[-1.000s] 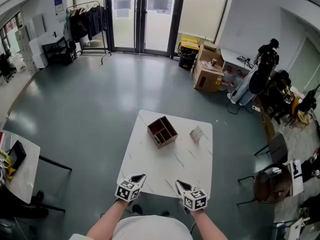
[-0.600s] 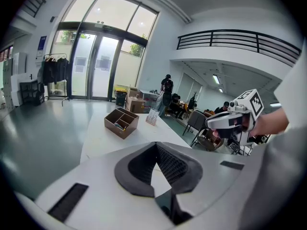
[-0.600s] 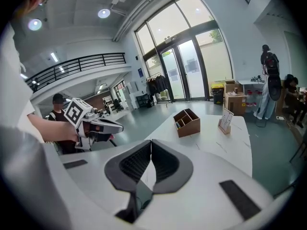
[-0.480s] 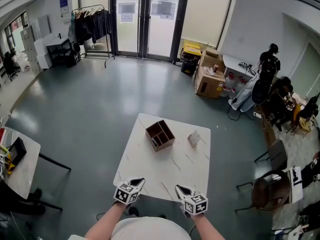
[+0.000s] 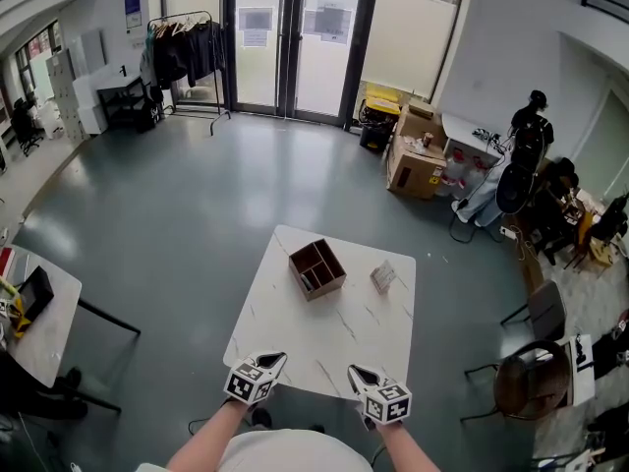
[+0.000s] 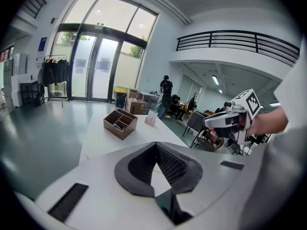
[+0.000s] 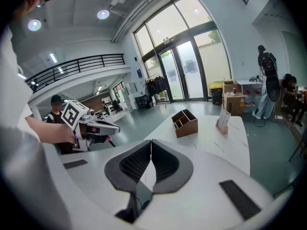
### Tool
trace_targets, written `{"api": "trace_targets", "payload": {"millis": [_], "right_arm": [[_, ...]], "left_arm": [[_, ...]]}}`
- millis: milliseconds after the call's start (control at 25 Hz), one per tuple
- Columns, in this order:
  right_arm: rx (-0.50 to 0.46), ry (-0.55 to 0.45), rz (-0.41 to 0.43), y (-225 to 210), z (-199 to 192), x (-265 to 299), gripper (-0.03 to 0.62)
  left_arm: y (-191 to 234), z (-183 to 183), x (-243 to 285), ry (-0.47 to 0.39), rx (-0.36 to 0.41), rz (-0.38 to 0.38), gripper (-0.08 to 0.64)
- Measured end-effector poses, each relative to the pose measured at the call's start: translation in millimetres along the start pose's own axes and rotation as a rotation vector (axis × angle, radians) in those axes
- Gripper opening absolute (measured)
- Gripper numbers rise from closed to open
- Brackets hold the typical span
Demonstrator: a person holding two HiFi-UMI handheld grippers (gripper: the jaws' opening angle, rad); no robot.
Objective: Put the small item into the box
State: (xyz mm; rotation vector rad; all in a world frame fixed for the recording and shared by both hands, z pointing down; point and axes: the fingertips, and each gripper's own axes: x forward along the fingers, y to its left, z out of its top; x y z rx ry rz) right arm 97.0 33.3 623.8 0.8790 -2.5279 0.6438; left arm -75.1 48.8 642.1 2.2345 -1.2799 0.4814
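Observation:
A brown wooden box (image 5: pixel 316 269) with open compartments stands on the far half of the white marble table (image 5: pixel 295 337). To its right a small pale card-like item (image 5: pixel 382 277) stands on the table. My left gripper (image 5: pixel 274 359) and right gripper (image 5: pixel 355 371) hover side by side over the table's near edge, well short of both objects. Both are shut with nothing between the tips. The left gripper view shows the left gripper (image 6: pixel 156 145), the box (image 6: pixel 120 123) and the item (image 6: pixel 151 118) ahead. In the right gripper view the right gripper (image 7: pixel 151 142) faces the box (image 7: pixel 185 122) and the item (image 7: pixel 222 121).
Grey floor surrounds the table. A second white table (image 5: pixel 44 327) stands at the left and a dark chair (image 5: pixel 526 386) at the right. Cardboard boxes (image 5: pixel 413 160), a clothes rack (image 5: pixel 182 47) and people near desks (image 5: pixel 536 136) are further back, by the glass doors.
The head view has shifted slightly, so the table sits a little differently in frame. Both grippers stay shut at the table's near edge. The box and the small item have not moved.

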Motion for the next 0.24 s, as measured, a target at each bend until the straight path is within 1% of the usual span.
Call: {"api": "trace_targets", "payload": {"millis": [240], "right_arm": [[-0.001,-0.003,0.002,1.2,3.2,2.9,0.026]], "left_arm": [[7.2,4.5,-3.0,-0.009,-0.002,0.009,0.014]]}}
